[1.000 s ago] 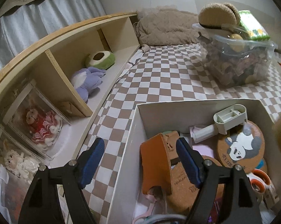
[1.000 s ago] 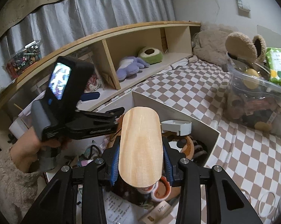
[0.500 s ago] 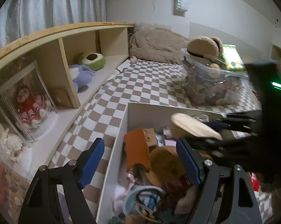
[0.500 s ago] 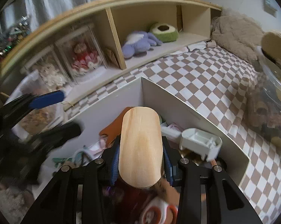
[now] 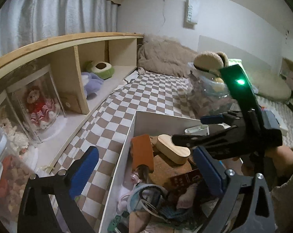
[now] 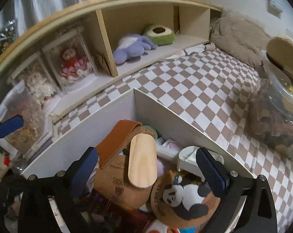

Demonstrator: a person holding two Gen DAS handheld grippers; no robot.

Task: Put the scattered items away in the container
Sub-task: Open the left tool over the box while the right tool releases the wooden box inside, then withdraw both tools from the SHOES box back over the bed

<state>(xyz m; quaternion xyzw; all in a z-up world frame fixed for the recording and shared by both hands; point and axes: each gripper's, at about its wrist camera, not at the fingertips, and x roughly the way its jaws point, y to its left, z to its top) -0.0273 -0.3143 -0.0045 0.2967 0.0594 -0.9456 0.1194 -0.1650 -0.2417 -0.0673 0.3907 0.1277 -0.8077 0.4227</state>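
A white box point(image 6: 107, 120) full of small items stands on the checked bedspread. On top of the pile lies a wooden oval piece point(image 6: 142, 159), next to a brown leather case point(image 6: 115, 141) and a panda coaster point(image 6: 185, 196). My right gripper point(image 6: 147, 168) hovers over the oval with its jaws opening wide, and the pads do not touch it. In the left wrist view the right gripper point(image 5: 197, 130) reaches in from the right above the oval point(image 5: 173, 151). My left gripper point(image 5: 147, 169) straddles the box's left wall point(image 5: 123, 165), its jaws opening, with nothing gripped.
A wooden shelf point(image 5: 68, 44) along the left holds plush toys point(image 5: 99, 69) and clear doll cases point(image 5: 37, 104). A clear lidded tub point(image 6: 278, 112) of small things stands at the right on the bedspread point(image 6: 195, 85). A fluffy blanket point(image 5: 165, 58) lies at the back.
The right gripper opened and released the wooden oval, which now rests in the box. The left gripper's jaws widened, and its view swung up towards the room.
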